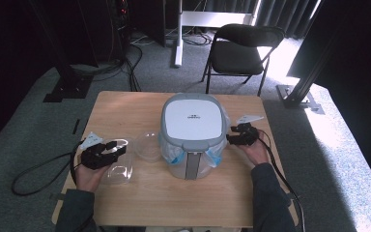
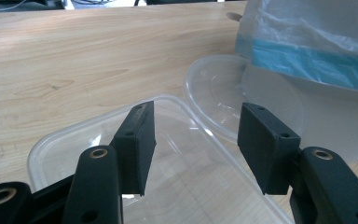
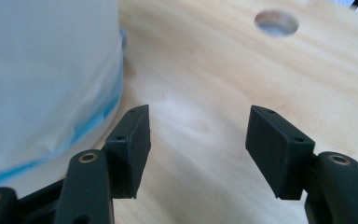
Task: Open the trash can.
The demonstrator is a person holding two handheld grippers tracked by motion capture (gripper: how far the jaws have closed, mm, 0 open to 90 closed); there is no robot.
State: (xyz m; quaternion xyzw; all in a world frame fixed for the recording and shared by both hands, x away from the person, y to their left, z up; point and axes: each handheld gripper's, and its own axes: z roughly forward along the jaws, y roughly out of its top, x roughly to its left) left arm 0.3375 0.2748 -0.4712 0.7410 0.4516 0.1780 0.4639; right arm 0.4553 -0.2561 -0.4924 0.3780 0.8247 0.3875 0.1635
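Observation:
A white and grey lidded bin (image 1: pixel 192 133) lined with a clear bag with a blue band (image 2: pixel 307 60) stands mid-table. A clear rectangular plastic container (image 1: pixel 117 166) lies at the left, and a clear round bowl (image 1: pixel 148 145) sits beside the bin. My left gripper (image 1: pixel 118 149) hovers open over the rectangular container (image 2: pixel 177 186), its jaws wide apart with nothing pressed between them, the round bowl (image 2: pixel 223 93) just beyond. My right gripper (image 1: pixel 230 137) is open next to the bin's right side, the bag (image 3: pixel 46 84) at its left and bare wood between its jaws.
The wooden table (image 1: pixel 125 111) has a round cable hole (image 3: pixel 276 22) near the right gripper. A black folding chair (image 1: pixel 241 50) stands behind the table, with a white desk leg (image 1: pixel 178 34) and cables on the grey carpet beyond.

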